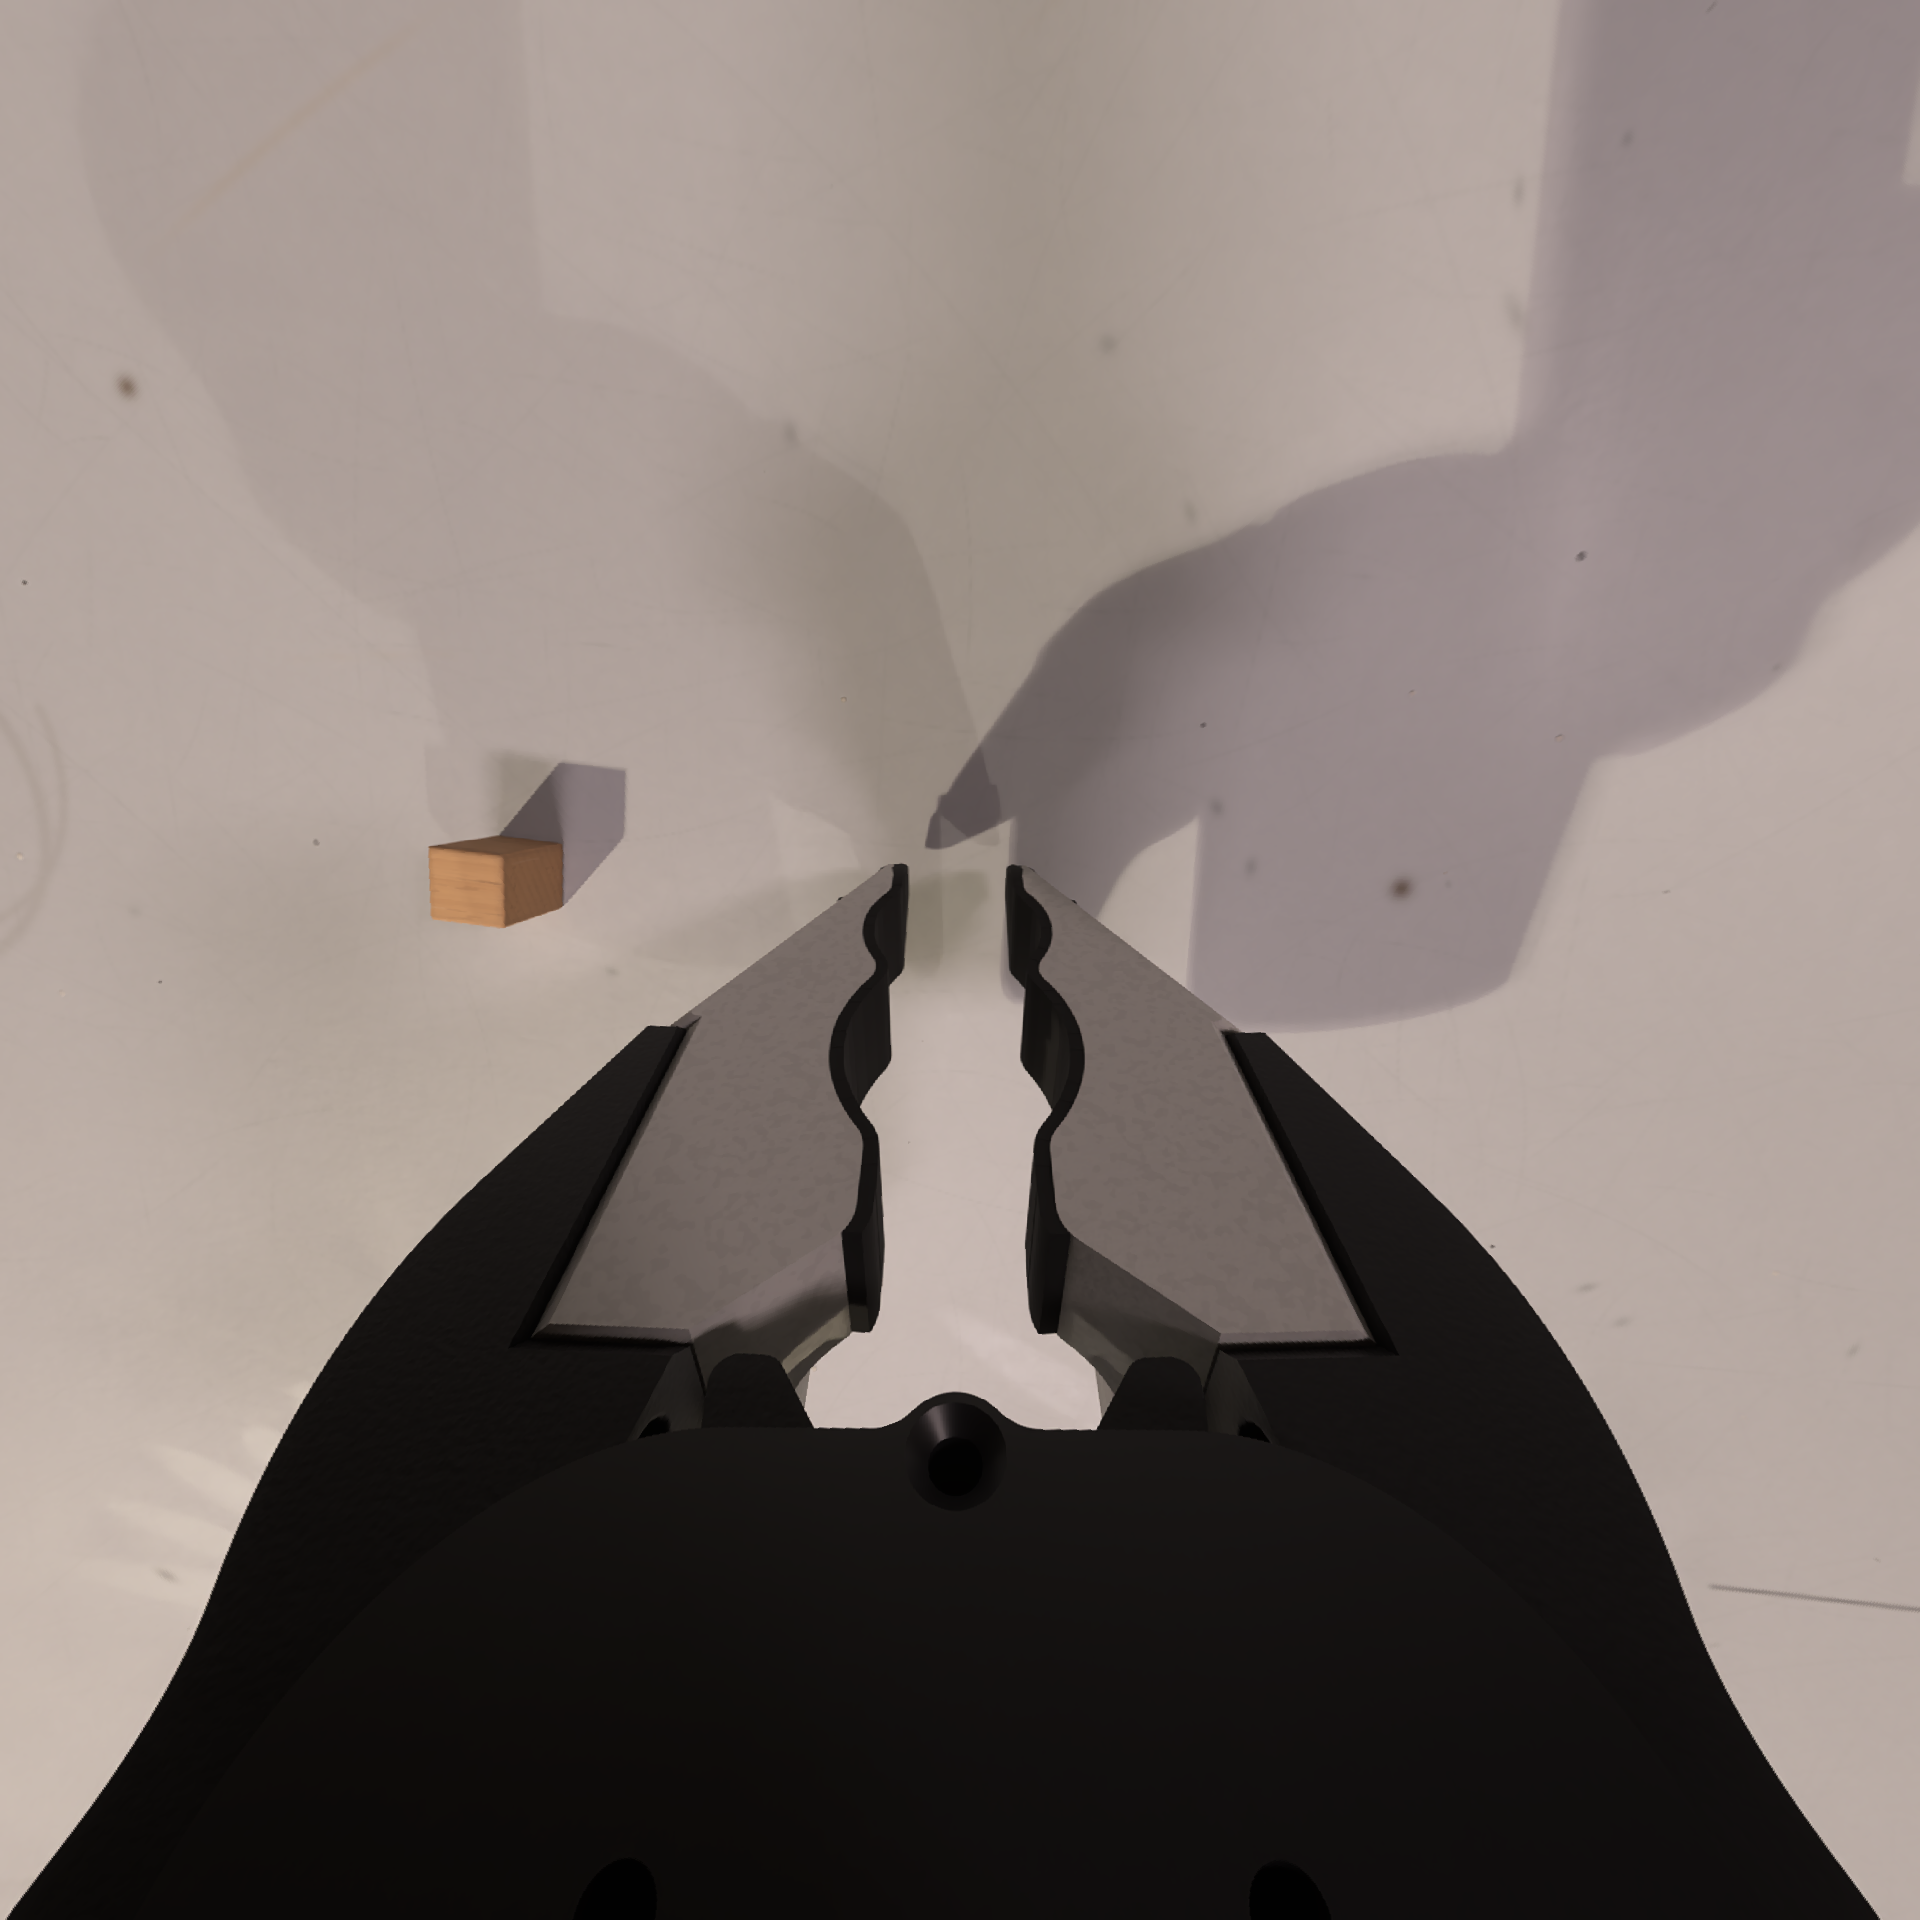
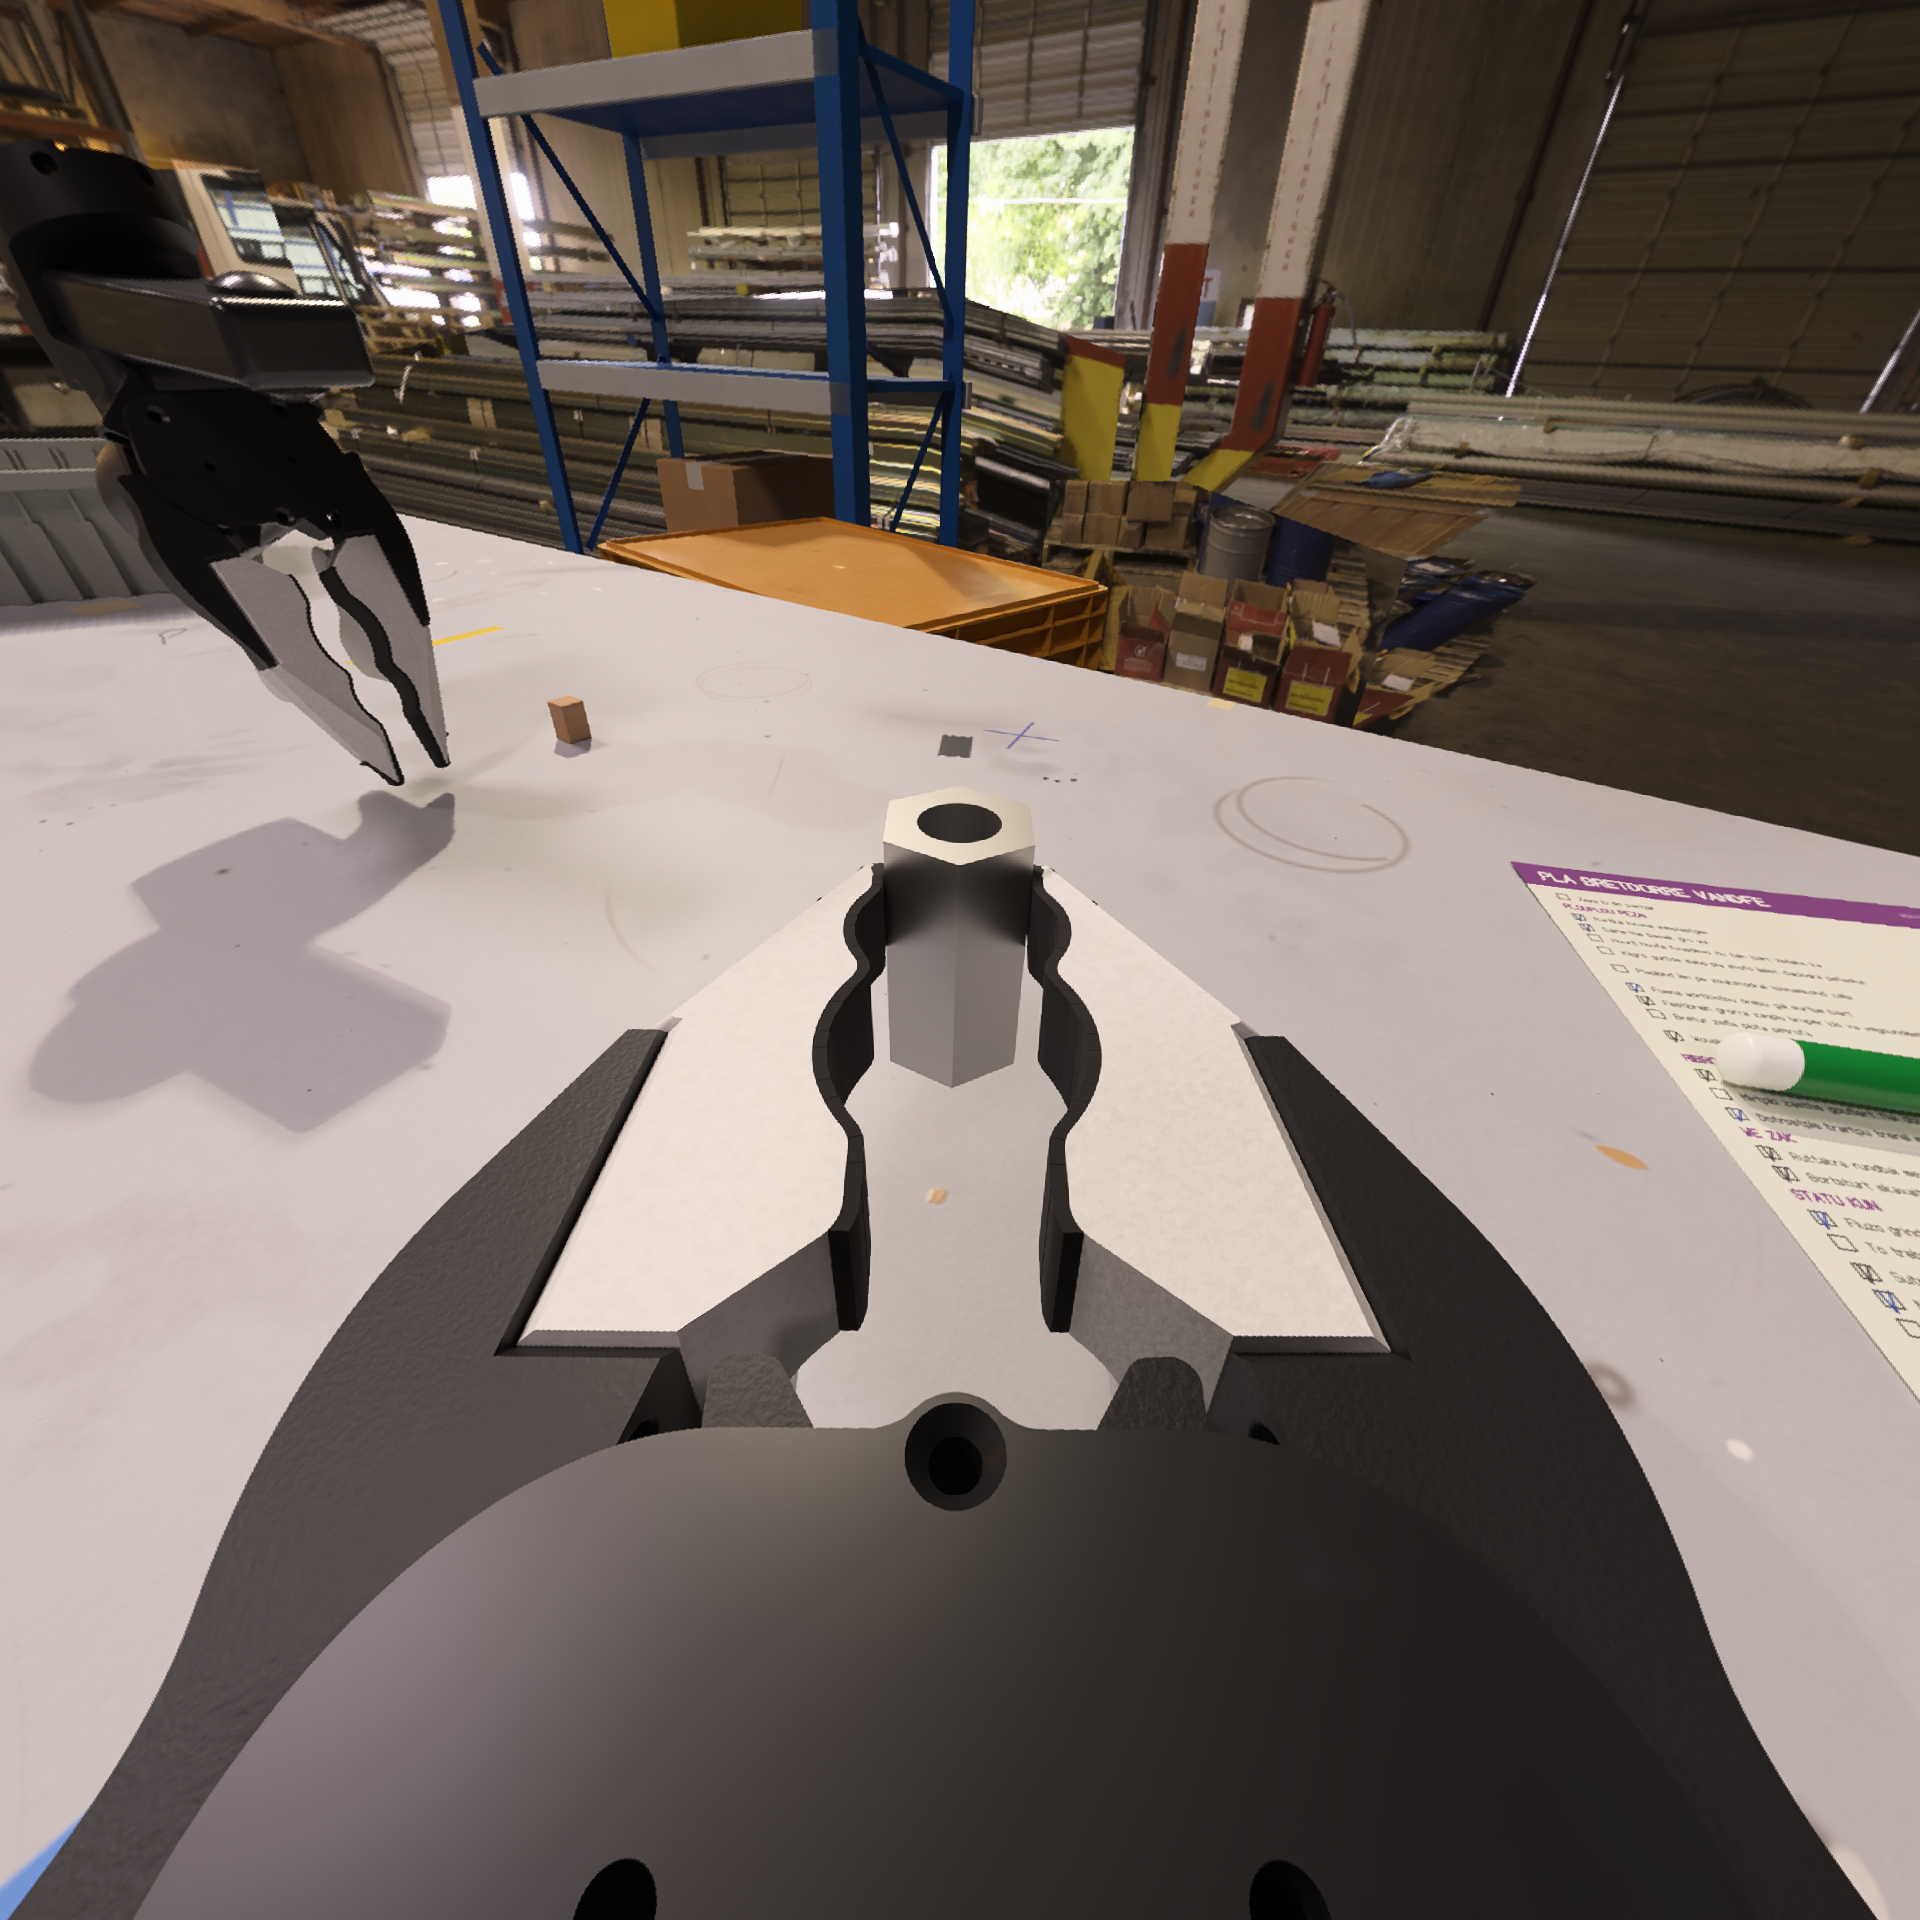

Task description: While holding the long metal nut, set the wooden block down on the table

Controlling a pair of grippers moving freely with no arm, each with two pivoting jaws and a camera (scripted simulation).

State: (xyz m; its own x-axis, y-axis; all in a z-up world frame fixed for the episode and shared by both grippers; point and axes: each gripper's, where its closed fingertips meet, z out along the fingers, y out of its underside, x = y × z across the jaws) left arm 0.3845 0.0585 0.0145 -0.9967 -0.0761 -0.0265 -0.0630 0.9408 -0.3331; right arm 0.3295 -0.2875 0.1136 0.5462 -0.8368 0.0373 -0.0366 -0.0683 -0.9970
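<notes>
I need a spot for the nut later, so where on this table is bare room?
Bare table lies between the wooden block and the right gripper, which holds the long metal nut. Crowded: far right, with the printed sheet and green marker, and left under the left gripper.

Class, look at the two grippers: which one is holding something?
The right gripper: its fingers clamp the upright metal nut. The left gripper holds nothing, and the wooden block sits apart on the table.

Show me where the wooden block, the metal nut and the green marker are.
wooden block point(image 1: 497, 881), left wrist view, on its front face.
metal nut point(image 2: 954, 997), right wrist view, on its side between the fingers.
green marker point(image 2: 1849, 1070), right wrist view, on its green barrel.
</notes>
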